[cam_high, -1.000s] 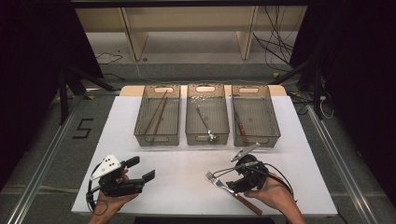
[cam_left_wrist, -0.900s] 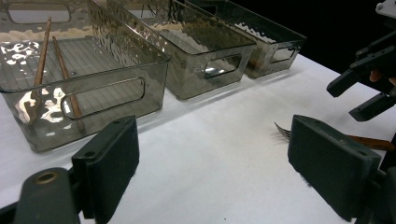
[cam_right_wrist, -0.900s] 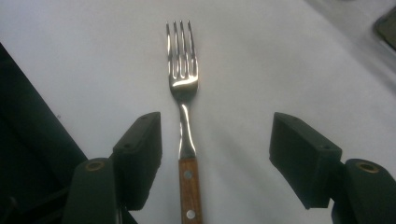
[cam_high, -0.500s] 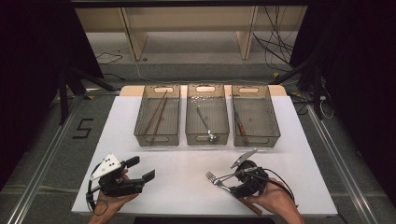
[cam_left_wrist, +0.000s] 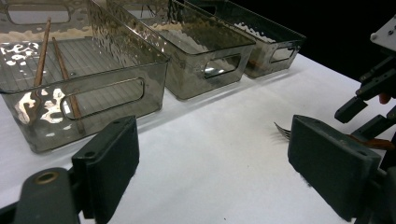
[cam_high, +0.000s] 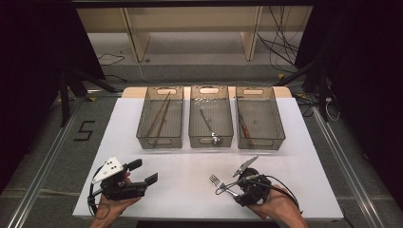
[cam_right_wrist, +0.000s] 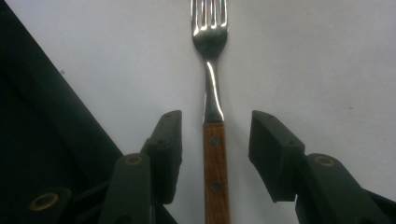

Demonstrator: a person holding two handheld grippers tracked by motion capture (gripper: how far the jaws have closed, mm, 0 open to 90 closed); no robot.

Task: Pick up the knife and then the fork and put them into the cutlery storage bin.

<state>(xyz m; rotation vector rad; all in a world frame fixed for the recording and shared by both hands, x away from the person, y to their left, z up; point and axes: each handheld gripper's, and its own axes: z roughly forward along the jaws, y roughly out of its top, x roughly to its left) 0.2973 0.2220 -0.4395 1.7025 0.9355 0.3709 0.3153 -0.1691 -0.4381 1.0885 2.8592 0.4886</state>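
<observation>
Over the last second the right gripper dropped over the wooden-handled fork lying on the white table, jaws spread astride the handle, not yet clamped; left gripper idled open.

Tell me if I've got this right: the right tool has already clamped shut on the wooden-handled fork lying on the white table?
Not quite. The right tool is open: in the right gripper view its jaws stand either side of the fork handle with gaps showing, not touching it. The fork does lie on the white table.
</observation>
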